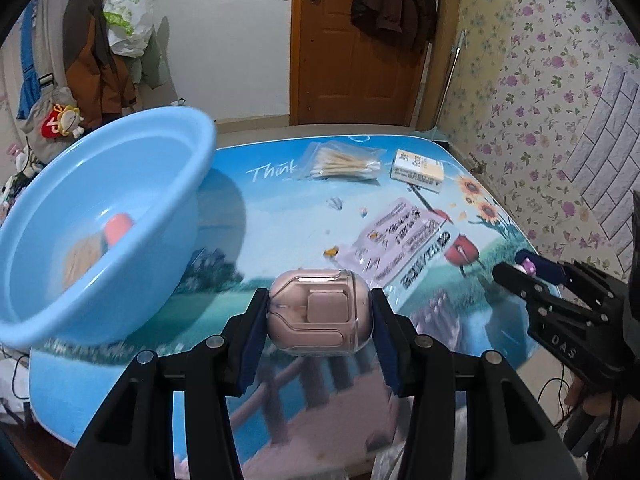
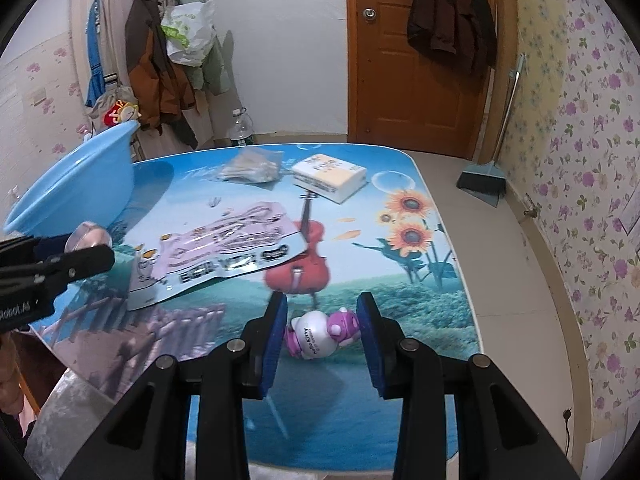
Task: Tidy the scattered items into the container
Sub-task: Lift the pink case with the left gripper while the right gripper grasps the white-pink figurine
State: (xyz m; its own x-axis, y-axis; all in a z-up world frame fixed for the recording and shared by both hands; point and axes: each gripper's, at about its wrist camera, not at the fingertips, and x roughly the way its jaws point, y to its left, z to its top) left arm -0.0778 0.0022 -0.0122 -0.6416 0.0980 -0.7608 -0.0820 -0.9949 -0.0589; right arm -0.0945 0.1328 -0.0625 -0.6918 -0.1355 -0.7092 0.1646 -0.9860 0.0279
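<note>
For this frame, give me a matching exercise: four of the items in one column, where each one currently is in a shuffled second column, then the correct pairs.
Items:
1. pink earbud case
2. Hello Kitty figure
3. bag of cotton swabs
4. orange-capped item

Places:
A. lying on the table at its far edge, beside the tissue pack
B. inside the blue basin
C. clamped in the left gripper
D. clamped in the right gripper

Pairs: 1-C, 2-D, 3-A, 4-B
</note>
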